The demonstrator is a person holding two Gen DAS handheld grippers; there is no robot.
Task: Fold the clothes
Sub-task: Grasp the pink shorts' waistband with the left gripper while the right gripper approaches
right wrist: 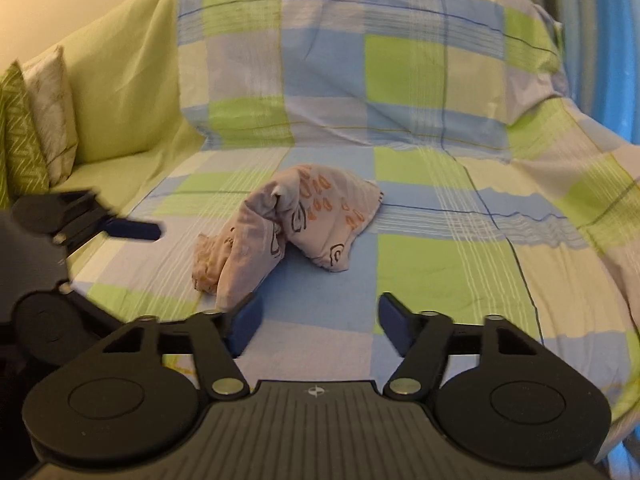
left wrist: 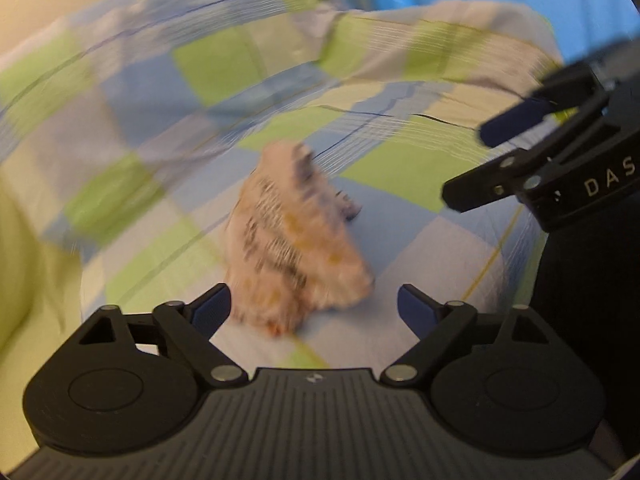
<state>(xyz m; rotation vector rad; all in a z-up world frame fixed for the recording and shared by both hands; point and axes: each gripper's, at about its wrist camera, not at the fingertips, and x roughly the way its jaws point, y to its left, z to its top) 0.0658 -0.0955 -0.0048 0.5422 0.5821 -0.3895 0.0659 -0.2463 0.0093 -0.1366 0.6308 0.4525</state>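
Garment: a small beige piece printed with orange and dark marks, lying crumpled in a heap on the checked sheet that covers the sofa seat. It is bunched and doubled over itself, with no flat panel, no straight edge and no clean crease to be seen, so folding looks not yet begun. In the left wrist view the garment is blurred, but it shows the same lumpy heap.

The right gripper hovers near the heap's front edge with its fingers spread apart and nothing between them. The left gripper sits just in front of the garment, fingers likewise apart and empty; neither tool touches the cloth as far as the views show.

What is left, by this evidence, is nearly everything: taking hold of the cloth, spreading it flat on the sheet, then making the folds. Two cushions stand at the sofa's far left, well apart from the work. No other clothes are in view, so whether more pieces wait cannot be told.
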